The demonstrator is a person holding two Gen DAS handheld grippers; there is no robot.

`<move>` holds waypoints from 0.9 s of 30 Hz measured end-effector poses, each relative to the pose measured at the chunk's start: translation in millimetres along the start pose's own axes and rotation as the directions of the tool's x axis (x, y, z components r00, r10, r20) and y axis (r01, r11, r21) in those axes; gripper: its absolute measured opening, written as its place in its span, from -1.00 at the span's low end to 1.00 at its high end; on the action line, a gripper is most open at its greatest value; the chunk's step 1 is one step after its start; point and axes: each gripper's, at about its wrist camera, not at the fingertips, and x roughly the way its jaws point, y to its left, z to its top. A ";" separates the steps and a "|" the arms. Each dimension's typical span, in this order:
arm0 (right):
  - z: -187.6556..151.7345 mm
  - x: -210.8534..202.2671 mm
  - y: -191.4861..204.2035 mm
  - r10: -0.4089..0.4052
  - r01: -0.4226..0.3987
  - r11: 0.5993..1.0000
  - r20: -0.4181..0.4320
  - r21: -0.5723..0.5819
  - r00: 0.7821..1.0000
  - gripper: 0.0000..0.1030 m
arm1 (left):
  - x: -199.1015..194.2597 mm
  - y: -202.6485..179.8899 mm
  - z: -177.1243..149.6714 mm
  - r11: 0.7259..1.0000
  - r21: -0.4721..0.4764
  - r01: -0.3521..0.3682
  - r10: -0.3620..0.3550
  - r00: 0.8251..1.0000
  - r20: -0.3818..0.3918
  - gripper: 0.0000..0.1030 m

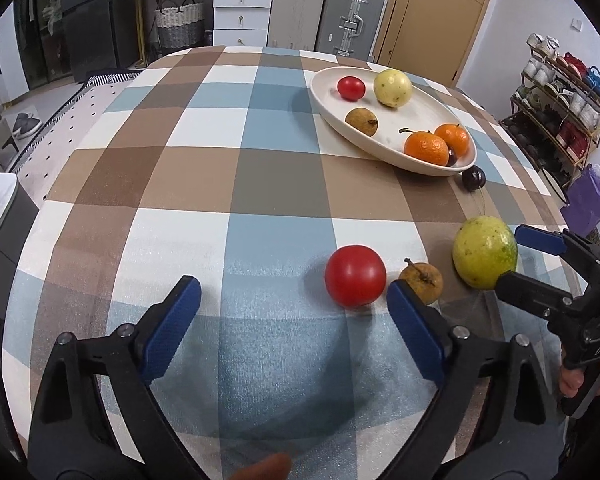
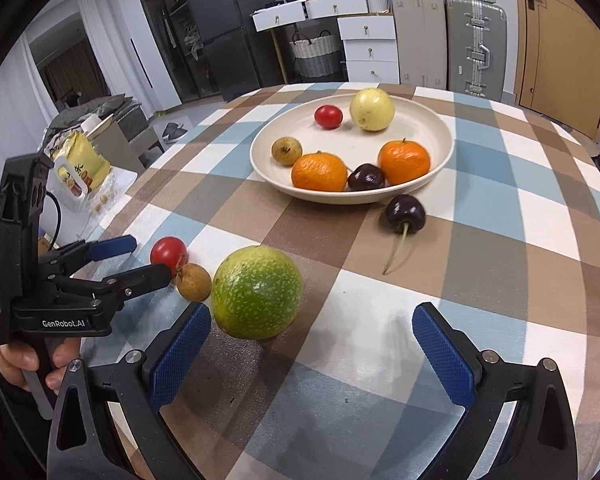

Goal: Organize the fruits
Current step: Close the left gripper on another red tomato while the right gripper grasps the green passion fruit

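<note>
A cream plate (image 1: pixel 332 114) (image 2: pixel 440 136) holds a small red tomato (image 1: pixel 351 88), a pale yellow fruit (image 1: pixel 393 88), a brown longan (image 1: pixel 361 121), two oranges (image 1: pixel 426 148) and a dark cherry (image 2: pixel 366 177). On the checked cloth lie a red tomato (image 1: pixel 355 275) (image 2: pixel 168 251), a brown longan (image 1: pixel 422 280) (image 2: pixel 194 282), a green-yellow fruit (image 1: pixel 485 258) (image 2: pixel 257 292) and a stemmed cherry (image 1: pixel 473 178) (image 2: pixel 405 214). My left gripper (image 1: pixel 294 296) (image 2: pixel 134 258) is open and empty, just before the tomato. My right gripper (image 2: pixel 312 320) (image 1: pixel 520 260) is open and empty, close behind the green fruit.
The round table's cloth (image 1: pixel 220 184) fills most of both views. Beyond it stand white drawers (image 1: pixel 241 14), suitcases (image 1: pixel 350 12), a door (image 1: pixel 432 12) and a shoe rack (image 1: pixel 560 108). A side table with a yellow bag (image 2: pixel 80 164) stands left of the table.
</note>
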 end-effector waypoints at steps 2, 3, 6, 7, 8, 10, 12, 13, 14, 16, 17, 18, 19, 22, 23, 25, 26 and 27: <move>-0.4 3.8 2.6 0.003 -0.003 1.000 -0.010 -0.008 1.000 0.99 | 0.1 -1.4 0.3 1.000 0.010 0.003 -0.003 1.000 -0.001 0.74; -0.5 5.0 4.0 0.004 -0.004 1.000 -0.012 -0.011 1.000 0.99 | 0.5 -2.1 0.6 1.000 0.014 0.001 -0.001 1.000 -0.002 0.73; -0.2 9.1 8.1 0.007 -0.007 1.000 -0.021 -0.028 1.000 0.99 | 0.6 -4.5 0.6 1.000 0.029 0.000 0.000 1.000 0.000 0.66; -0.1 10.2 9.4 0.007 -0.008 0.999 -0.023 -0.035 1.000 0.99 | 1.1 -5.7 1.2 0.999 0.036 0.002 -0.002 1.000 0.002 0.65; 0.1 11.1 10.7 0.008 -0.009 0.999 -0.027 -0.042 1.000 0.99 | 0.7 -6.0 0.8 0.999 0.038 0.002 -0.002 1.000 0.003 0.63; 1.0 11.9 13.2 0.004 -0.006 0.999 -0.024 -0.052 1.000 0.98 | 1.2 -7.4 1.4 0.999 0.043 0.003 -0.003 1.000 0.006 0.58; 2.2 13.8 15.4 -0.002 0.000 0.998 -0.030 -0.065 1.000 0.97 | 1.3 -8.9 1.9 0.999 0.050 0.003 -0.004 1.000 0.009 0.47; 2.7 14.7 16.9 -0.002 0.000 0.997 -0.032 -0.073 0.999 0.94 | 1.4 -9.6 2.2 0.999 0.053 0.009 -0.010 1.000 0.010 0.45; 3.2 15.3 18.2 0.000 -0.002 0.997 -0.032 -0.077 1.000 0.87 | 1.5 -10.3 2.6 0.998 0.055 0.012 -0.013 1.000 0.012 0.40; 3.6 15.9 20.2 0.006 -0.009 0.997 -0.031 -0.083 0.999 0.69 | 1.4 -11.3 3.4 0.998 0.059 0.031 -0.032 0.999 0.015 0.28; 4.3 17.0 21.1 0.006 -0.009 0.996 -0.035 -0.088 0.999 0.56 | 1.2 -11.7 3.6 0.997 0.060 0.043 -0.044 0.999 0.018 0.15; 4.7 18.2 21.5 0.001 -0.004 0.996 -0.037 -0.091 0.999 0.52 | 0.8 -12.1 3.8 0.996 0.062 0.057 -0.058 0.998 0.020 0.03; 4.9 18.4 21.2 0.000 -0.003 0.996 -0.037 -0.091 0.999 0.49 | 0.4 -12.9 3.8 0.996 0.064 0.067 -0.068 0.997 0.020 -0.03; 4.9 16.0 20.4 0.017 -0.019 0.997 -0.025 -0.080 1.000 0.46 | 0.2 -15.6 3.3 0.994 0.070 0.086 -0.088 0.996 0.020 -0.26; 4.9 14.7 20.3 0.023 -0.025 0.997 -0.018 -0.079 1.000 0.46 | 0.5 -16.7 2.9 0.993 0.074 0.088 -0.090 0.996 0.019 -0.31; 5.2 12.1 20.4 0.026 -0.026 0.997 -0.004 -0.078 1.000 0.46 | 0.2 -19.2 1.9 0.993 0.083 0.089 -0.091 0.996 0.019 -0.43; 5.7 11.6 20.3 0.028 -0.028 0.997 -0.002 -0.078 1.000 0.46 | -0.1 -20.0 1.5 0.992 0.085 0.089 -0.091 0.996 0.020 -0.43; 5.9 11.3 19.8 0.031 -0.031 0.997 -0.001 -0.075 1.000 0.46 | -0.1 -20.0 1.1 0.993 0.084 0.089 -0.091 0.996 0.022 -0.43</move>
